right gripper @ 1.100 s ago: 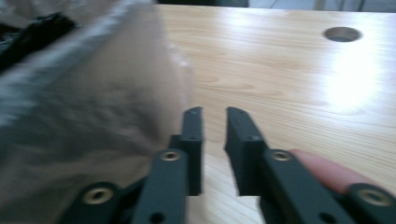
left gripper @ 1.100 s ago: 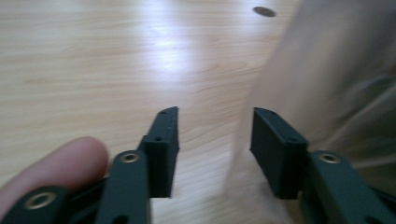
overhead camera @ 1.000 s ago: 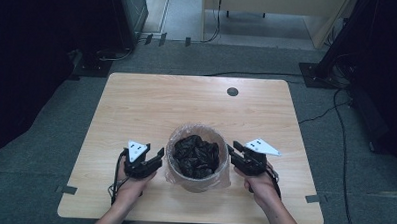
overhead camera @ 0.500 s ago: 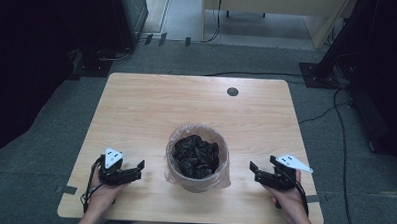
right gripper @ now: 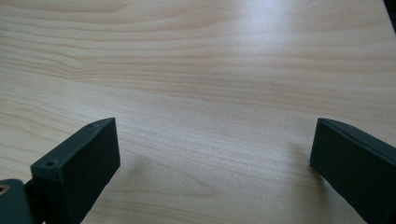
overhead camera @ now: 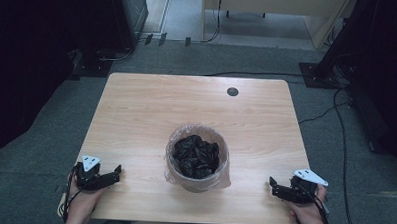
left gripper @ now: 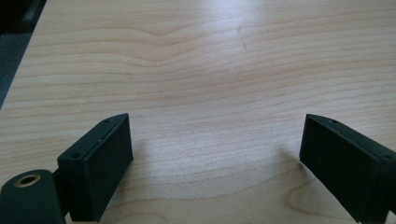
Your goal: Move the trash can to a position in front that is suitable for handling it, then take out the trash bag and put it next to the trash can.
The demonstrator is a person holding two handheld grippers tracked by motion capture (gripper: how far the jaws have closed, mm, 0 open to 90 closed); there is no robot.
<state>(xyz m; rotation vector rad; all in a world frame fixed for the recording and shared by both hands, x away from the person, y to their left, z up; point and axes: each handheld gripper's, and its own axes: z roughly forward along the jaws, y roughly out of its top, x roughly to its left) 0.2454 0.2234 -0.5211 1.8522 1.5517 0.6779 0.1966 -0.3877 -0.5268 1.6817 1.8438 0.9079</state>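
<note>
In the high view, one wooden desk carries one round bin, lined with a clear plastic bag and holding a crumpled black mass, probably dark plastic. The bin stands upright near the desk's front edge, about midway between its left and right sides. One small dark round grommet sits near the far edge of the desk. Two grippers are here, one in each of the person's hands. The left gripper rests at the front left corner of the desk, its jaws pointing towards the bin but well apart from it. The right gripper rests at the front right corner, jaws likewise turned inward and well apart from the bin. Each gripper carries one grey three-cornered plate on top. Around the desk lies grey floor with several black cables on the right.

In the left gripper view, the left gripper has its two black jaws spread wide, released, with nothing between them but bare wood grain. A strip of dark floor shows past the desk edge at the upper left.

In the right gripper view, the right gripper is likewise released, its two jaws standing far apart over bare desk, holding nothing.
</note>
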